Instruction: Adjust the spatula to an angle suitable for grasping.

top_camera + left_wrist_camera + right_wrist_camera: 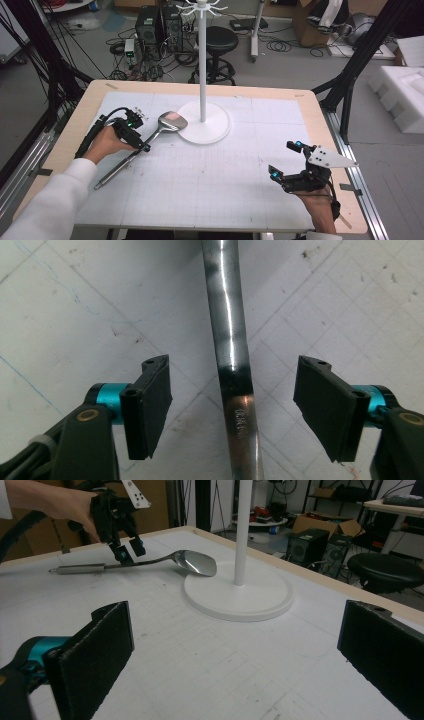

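Left tongs (pixel 232 405) straddle the spatula's (pixel 145 145) handle, pads apart on either side with a clear gap to the metal, so nothing clamped yet. No contact visible in my left gripper view; the shaft runs straight up the middle of that frame between the pads. In the high view the left tongs (pixel 142 146) sit left of centre, tips down on the handle roughly midway along its length, my left hand (pixel 107 142) behind them.

Right tongs (pixel 286 160) are spread wide, holding nothing, parked at lower right of the high view, well apart from everything.

Spatula lies flat on the desk (pixel 210 180), diagonal: grip end toward lower left, blade toward upper centre, blade edge resting on or just touching the rim of the white stand's (pixel 205 125) round base; can't tell which from above, though the right gripper view has the blade (pixel 197 562) lifted onto the base lip. Stand pole rises at top centre, hooks at its crown.

Step in hand, my read: grasp of the spatula handle, pre-close. Next move calls for bringing the pads together squarely on the shaft, keeping it centred so the round handle doesn't roll out, then a lift. Likely goal is hanging it on the stand's hooks. A grip closer to the balance point would stop the blade end from sagging.
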The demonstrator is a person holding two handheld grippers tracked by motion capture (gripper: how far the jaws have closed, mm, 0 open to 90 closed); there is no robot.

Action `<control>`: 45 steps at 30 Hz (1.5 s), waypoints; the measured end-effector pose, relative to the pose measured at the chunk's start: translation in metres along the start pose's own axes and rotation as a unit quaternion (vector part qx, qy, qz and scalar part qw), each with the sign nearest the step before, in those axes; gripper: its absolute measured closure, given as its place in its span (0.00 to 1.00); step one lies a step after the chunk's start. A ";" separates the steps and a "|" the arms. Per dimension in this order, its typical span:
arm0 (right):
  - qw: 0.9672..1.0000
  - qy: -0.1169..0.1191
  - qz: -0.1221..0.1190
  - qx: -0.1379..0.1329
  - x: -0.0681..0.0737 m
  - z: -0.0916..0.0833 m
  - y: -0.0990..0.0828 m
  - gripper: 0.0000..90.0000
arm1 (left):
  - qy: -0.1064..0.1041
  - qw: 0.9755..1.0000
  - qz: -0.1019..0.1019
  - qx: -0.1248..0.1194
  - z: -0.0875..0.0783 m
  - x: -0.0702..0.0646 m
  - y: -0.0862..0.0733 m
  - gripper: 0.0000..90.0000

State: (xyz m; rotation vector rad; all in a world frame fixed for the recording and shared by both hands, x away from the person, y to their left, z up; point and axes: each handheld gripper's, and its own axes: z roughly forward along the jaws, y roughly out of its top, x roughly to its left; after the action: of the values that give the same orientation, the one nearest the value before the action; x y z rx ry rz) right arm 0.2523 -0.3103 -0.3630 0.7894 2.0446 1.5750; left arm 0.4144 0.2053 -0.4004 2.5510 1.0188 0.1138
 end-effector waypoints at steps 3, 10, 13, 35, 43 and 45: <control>1.000 0.001 0.001 -0.001 0.000 0.000 0.000 0.00 | 0.004 1.000 0.007 0.014 0.002 -0.001 0.002 0.42; 1.000 0.003 0.002 -0.002 -0.001 0.001 -0.001 0.00 | 0.001 1.000 -0.004 0.025 0.007 -0.002 0.004 0.56; 1.000 0.001 0.002 -0.003 -0.001 0.000 -0.001 0.00 | 0.001 0.999 -0.001 0.032 0.007 -0.001 0.004 0.60; 1.000 0.006 0.004 -0.003 -0.001 0.000 -0.001 0.00 | 0.015 0.999 -0.026 0.035 0.008 -0.004 0.004 0.83; 1.000 0.004 0.003 -0.003 -0.002 0.001 -0.001 0.00 | 0.017 0.999 -0.008 0.046 0.005 -0.002 0.002 0.83; 1.000 0.004 0.005 -0.002 -0.002 0.001 -0.001 0.00 | 0.012 0.999 -0.005 0.039 0.003 -0.002 0.002 0.83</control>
State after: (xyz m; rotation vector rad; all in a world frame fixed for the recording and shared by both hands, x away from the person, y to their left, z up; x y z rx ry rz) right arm 0.2539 -0.3108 -0.3646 0.7944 2.0467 1.5891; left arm 0.4142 0.2017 -0.4022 2.6213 1.0637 0.1034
